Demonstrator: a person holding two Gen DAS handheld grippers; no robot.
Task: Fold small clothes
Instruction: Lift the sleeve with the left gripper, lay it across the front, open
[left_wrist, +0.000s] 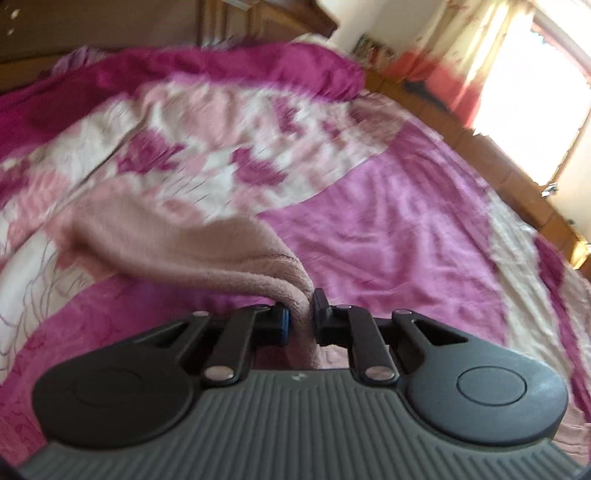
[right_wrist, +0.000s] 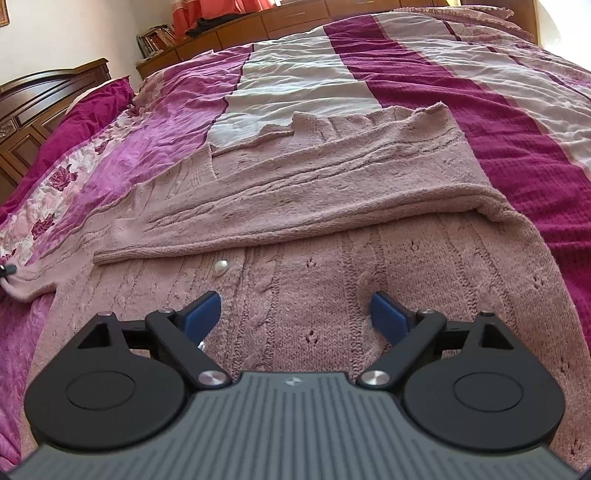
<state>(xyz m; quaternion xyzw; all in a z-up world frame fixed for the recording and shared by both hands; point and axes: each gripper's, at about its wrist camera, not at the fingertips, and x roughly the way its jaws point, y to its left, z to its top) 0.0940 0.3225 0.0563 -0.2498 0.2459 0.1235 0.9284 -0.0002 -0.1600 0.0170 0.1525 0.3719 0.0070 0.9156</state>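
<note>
Your left gripper (left_wrist: 300, 317) pinches a sleeve end of the pink knit cardigan (right_wrist: 295, 206) on the bed (right_wrist: 480, 92); your right gripper (right_wrist: 295, 314) hangs open above it; one sleeve lies folded across, most folds remain

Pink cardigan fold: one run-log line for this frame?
stage: fold in progress | left gripper: shut on pink cardigan edge | right gripper: open over cardigan, nothing gripped | surface: bedspread
</note>
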